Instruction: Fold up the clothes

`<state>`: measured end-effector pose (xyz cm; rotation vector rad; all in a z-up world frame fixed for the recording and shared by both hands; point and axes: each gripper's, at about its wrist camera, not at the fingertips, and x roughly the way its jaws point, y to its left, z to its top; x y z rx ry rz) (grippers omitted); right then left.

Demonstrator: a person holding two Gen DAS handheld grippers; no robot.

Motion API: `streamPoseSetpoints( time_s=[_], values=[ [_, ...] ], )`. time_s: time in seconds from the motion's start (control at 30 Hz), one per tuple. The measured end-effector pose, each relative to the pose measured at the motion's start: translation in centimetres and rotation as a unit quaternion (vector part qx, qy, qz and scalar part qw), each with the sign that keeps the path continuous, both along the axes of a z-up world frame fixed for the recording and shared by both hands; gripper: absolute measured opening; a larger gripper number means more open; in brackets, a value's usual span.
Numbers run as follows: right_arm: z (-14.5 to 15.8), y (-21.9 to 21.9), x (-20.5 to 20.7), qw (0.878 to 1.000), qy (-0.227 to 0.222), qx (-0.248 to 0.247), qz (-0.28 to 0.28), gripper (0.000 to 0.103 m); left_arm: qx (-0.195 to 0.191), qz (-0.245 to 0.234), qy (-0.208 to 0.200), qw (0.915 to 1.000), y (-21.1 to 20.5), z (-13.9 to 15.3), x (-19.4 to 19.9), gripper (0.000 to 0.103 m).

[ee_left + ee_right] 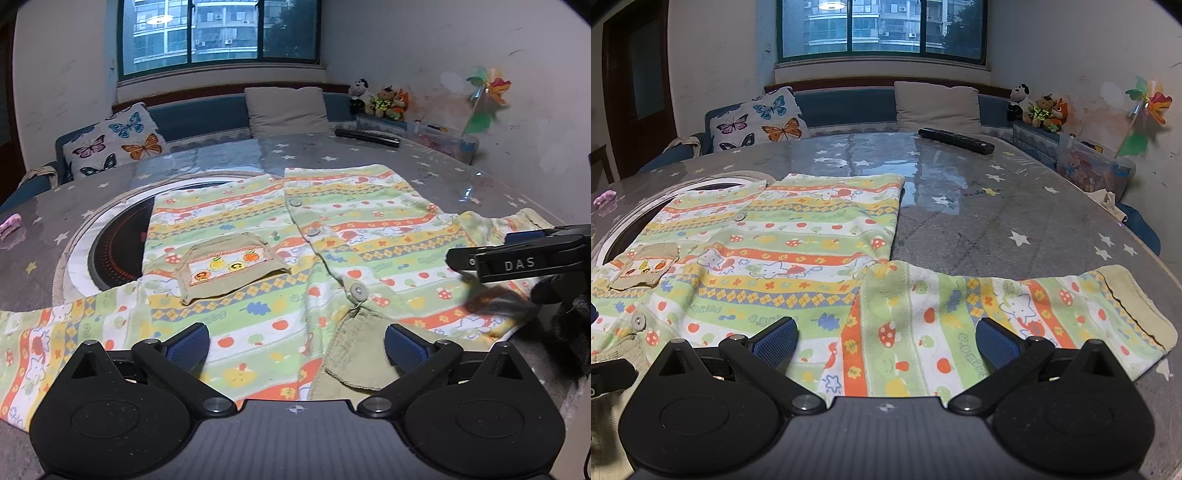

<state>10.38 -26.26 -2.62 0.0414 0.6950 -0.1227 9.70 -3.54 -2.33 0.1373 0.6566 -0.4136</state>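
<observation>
Blue-padded, each hand-held gripper, left (297, 347) and right (886, 341), gapes wide over the shirt (258, 236), gripping nothing.

A soft, matt cotton-like shirt (258, 236) with a coarser khaki cloth pocket (229, 269) lies on a table (997, 206) under glossy clear plastic. The gripper fingers (775, 341) carry blue textured rubbery pads on matt black plastic.

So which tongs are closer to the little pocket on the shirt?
Left. The left tongs hang open over the shirt's collar end, with the pocket just ahead. The right tongs sit open over the sleeve, and the pocket lies far off to their left.
</observation>
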Motion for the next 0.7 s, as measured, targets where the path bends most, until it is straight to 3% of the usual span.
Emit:
streamPoseSetpoints(
  time_s=[0.43, 0.57, 0.7],
  values=[
    [0.5, -0.5, -3.5, 0.996, 0.008, 0.002, 0.087, 0.103, 0.053, 0.039, -0.031, 0.9974, -1.0, 1.0, -1.6, 0.103],
    [0.9, -1.6, -4.9, 0.995, 0.007, 0.012, 0.102, 0.103, 0.058, 0.055, -0.037, 0.9961, -1.4, 1.9, -1.7, 0.103],
    [1.4, -4.1, -5.9, 0.996, -0.009, 0.028, 0.08, 0.103, 0.073, 0.056, -0.047, 0.9947, -2.4, 2.5, -1.7, 0.103]
  ],
)
